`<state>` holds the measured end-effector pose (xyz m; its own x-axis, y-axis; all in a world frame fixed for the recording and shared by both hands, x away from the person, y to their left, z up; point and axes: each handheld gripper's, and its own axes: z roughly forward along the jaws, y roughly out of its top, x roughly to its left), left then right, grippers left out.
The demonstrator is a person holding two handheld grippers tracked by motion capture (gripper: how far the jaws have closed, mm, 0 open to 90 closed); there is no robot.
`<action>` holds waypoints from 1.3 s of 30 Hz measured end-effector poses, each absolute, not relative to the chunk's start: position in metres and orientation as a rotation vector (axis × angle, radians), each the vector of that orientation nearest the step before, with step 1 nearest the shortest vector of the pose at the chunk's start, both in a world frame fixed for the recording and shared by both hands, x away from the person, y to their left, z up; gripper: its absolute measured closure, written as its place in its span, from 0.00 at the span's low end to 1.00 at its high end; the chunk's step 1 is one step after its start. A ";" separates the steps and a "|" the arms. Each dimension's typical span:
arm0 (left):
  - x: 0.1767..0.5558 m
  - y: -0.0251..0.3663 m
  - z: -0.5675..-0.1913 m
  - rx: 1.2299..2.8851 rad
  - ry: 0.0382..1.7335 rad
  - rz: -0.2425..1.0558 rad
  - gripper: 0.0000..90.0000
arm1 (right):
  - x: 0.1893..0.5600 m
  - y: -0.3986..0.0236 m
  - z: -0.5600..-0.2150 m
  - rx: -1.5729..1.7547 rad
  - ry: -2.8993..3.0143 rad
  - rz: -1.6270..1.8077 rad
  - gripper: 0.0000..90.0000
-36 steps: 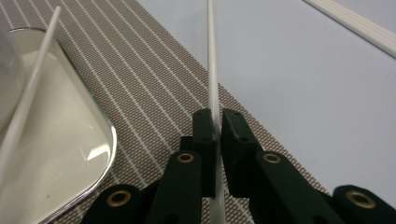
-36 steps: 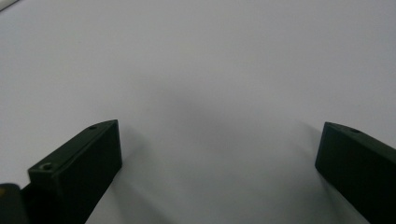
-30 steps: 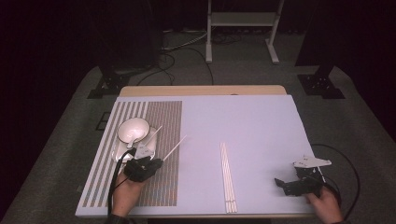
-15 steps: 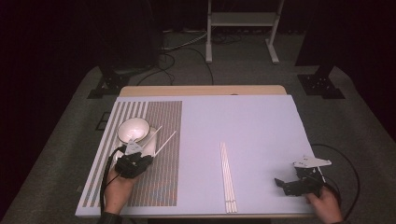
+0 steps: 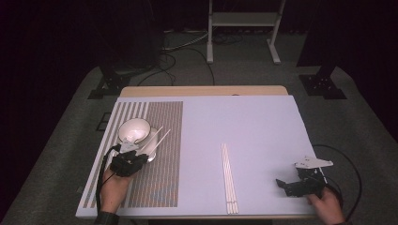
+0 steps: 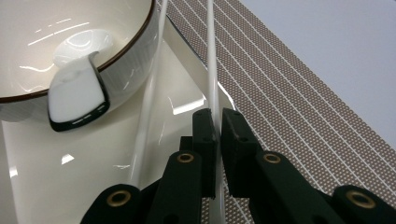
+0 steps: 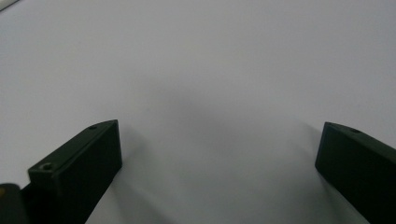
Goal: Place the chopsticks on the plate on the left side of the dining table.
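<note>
My left gripper [image 5: 135, 155] has its jaws pinched tight on one white chopstick [image 6: 211, 70]; in the left gripper view the stick runs straight up between the two black pads and on past the bowl [image 6: 70, 51]. In the high view that gripper sits at the near-left of the table, over the striped mat [image 5: 162, 154], just in front of the bowl.

A second chopstick [image 6: 149, 98] lies beside the held one, slanting along the bowl's outer wall; I can't tell whether it touches the wall. The bowl is white with a dark rim and stands on a glossy white tray [image 6: 51, 158], which lies on the mat. A white spoon [image 6: 77, 95] with a dark edge rests in the bowl, its handle hanging over the rim toward my gripper.

More chopsticks [image 5: 228, 178] lie side by side on the plain white part of the table [image 5: 244, 122], near the front edge and well apart from both hands.

My right gripper [image 5: 293, 183] rests at the near-right of the table, jaws spread wide with nothing between them; in the right gripper view I see bare white tabletop between the pads
</note>
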<state>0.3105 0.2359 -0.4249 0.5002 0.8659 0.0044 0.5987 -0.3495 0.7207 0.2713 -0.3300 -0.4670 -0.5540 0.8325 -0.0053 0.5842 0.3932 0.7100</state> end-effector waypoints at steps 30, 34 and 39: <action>0.319 0.241 -0.427 2.118 1.238 0.598 0.93 | 0.271 -0.330 -0.467 1.226 2.295 0.954 0.00; 0.320 0.242 -0.428 2.123 1.239 0.596 0.93 | 0.271 -0.330 -0.467 1.226 2.295 0.954 0.00; 0.319 0.243 -0.428 2.120 1.242 0.603 0.93 | 0.271 -0.330 -0.467 1.226 2.295 0.954 0.00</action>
<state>0.3195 0.2429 -0.4279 0.4582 0.8851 0.0814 0.6112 -0.3803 0.6942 0.2712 -0.3301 -0.4671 -0.5540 0.8325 -0.0057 0.5832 0.3930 0.7109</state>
